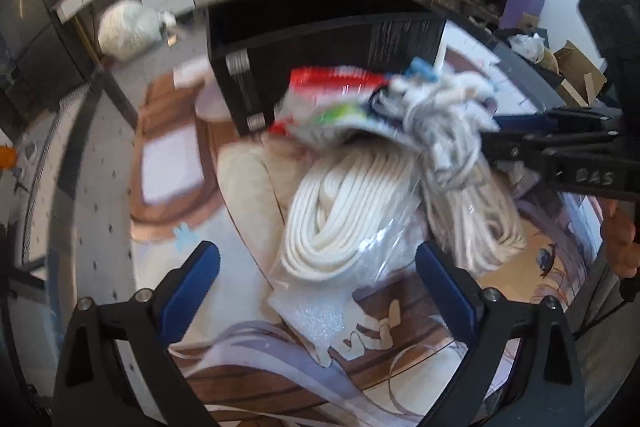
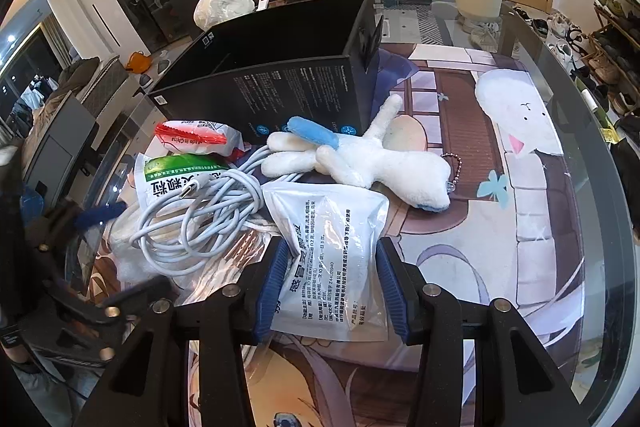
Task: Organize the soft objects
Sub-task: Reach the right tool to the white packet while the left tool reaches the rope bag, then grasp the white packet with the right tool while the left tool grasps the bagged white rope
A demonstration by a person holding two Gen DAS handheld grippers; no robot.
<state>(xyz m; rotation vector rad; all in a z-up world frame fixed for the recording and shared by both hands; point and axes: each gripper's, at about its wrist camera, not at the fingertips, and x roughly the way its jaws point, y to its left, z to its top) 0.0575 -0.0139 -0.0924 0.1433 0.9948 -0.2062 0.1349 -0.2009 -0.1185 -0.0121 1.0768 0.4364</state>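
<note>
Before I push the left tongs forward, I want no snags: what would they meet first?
Likely the bagged coil of white rope, lying straight ahead between the open left tongs; depth is uncertain.

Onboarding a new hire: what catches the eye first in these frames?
The open black cardboard box at the back of the illustrated table mat. In front of it lie a white plush toy with blue patches and a coiled white cable. The right gripper straddles a white printed sachet.

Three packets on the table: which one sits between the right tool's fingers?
The white packet with black print. The green-topped packet and red-topped packet lie farther off, near the black box.
</note>
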